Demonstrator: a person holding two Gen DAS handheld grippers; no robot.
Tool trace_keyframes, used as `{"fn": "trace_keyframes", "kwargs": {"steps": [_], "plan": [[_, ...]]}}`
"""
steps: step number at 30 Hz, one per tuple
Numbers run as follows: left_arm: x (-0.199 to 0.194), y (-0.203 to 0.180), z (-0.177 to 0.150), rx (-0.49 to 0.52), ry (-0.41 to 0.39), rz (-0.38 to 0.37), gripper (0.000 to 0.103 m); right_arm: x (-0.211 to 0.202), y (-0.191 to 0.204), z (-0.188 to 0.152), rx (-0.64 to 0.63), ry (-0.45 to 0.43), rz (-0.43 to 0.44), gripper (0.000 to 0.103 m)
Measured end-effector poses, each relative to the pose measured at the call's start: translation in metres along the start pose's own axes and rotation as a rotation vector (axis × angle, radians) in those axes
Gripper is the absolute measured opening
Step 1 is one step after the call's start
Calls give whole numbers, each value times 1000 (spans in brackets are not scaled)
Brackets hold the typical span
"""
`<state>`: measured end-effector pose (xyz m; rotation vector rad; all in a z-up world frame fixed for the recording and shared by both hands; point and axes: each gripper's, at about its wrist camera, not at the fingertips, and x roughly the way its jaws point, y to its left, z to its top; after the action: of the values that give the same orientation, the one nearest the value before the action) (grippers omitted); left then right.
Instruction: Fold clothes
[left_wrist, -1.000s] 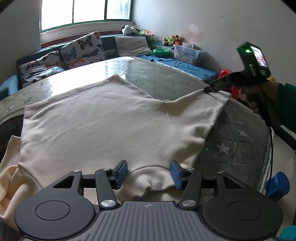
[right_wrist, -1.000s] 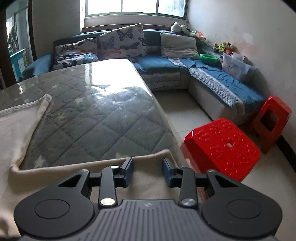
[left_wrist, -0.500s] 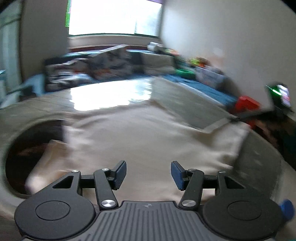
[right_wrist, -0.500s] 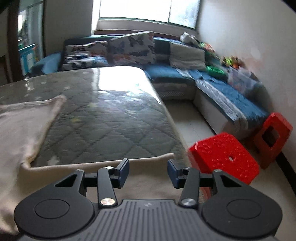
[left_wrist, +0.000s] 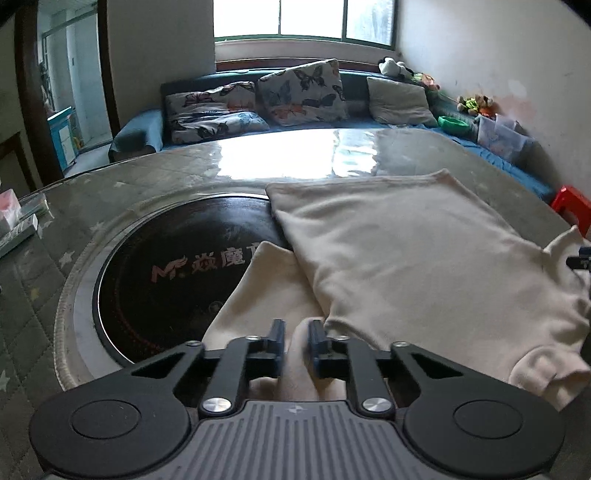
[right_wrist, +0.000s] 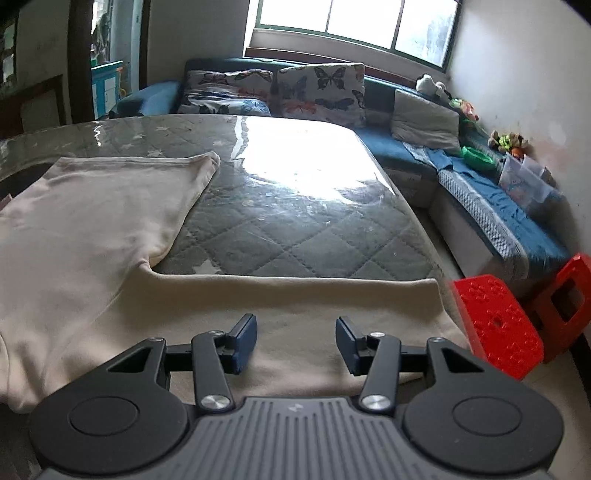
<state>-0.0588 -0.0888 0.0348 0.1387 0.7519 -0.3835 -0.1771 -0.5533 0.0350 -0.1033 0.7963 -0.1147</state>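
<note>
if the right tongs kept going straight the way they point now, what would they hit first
Most likely the cream garment's sleeve spread right under and ahead of the open right tongs; beyond it lies the quilted table cover. Depth is uncertain.

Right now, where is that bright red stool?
In the right wrist view the red stool stands on the floor at lower right, beside the table's edge, with the blue sofa behind it.

It was a home living room: a blue corner sofa (left_wrist: 332, 122) with butterfly cushions (right_wrist: 321, 92), what looked like soft toys (left_wrist: 472, 103), red plastic stools (right_wrist: 495, 325)
</note>
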Motion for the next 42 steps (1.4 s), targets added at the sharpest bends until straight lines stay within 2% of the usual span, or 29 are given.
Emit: {"fn": "trace_keyframes", "kwargs": {"steps": [3, 8, 10, 15, 17, 19, 20, 23, 26, 28, 30, 32, 35, 37, 40, 42], "plan": [[-8, 6, -5, -47, -50, 18, 5, 0, -2, 0, 1, 6, -10, 55], [-42, 41, -21, -313, -206, 138, 4, 2, -5, 0, 19, 14, -5, 56], [-51, 55, -30, -396, -212, 187, 4, 3, -4, 0, 16, 15, -7, 56], [-57, 63, -29, -393, -159, 168, 7, 4, -1, 2, 2, 17, -16, 56], [-55, 50, -14, -320, -168, 118, 14, 4, 0, 2, 1, 18, -19, 56], [-53, 32, -2, -216, -175, 62, 25, 4, 0, 3, 4, 19, -21, 56], [-47, 22, 3, -150, -163, 51, 35, 4, 0, 3, 6, 20, -21, 56], [-27, -4, 12, 16, -110, 50, 35, 4, -1, 2, 15, 21, -17, 57], [-4, -8, 10, 56, -42, 66, 35, 4, -2, 2, 20, 21, -14, 58], [7, -7, 8, 59, -10, 73, 30, 4, -3, 2, 24, 20, -13, 58], [13, -1, 5, 35, 0, 73, 9, 4, -3, 2, 29, 19, -11, 59], [5, 5, -1, 2, -49, 89, 6, 4, -4, 1, 33, 18, -9, 59], [-17, 18, -9, -107, -158, 129, 6, 4, -4, 1, 36, 19, -7, 60], [-38, 35, -18, -233, -228, 178, 6, 5, -5, 2, 37, 19, -7, 60], [-57, 62, -40, -408, -252, 234, 10, 5, -4, 1, 35, 17, -7, 60], [-60, 74, -54, -456, -217, 287, 10, 5, -5, 1, 37, 17, -6, 61]]}}
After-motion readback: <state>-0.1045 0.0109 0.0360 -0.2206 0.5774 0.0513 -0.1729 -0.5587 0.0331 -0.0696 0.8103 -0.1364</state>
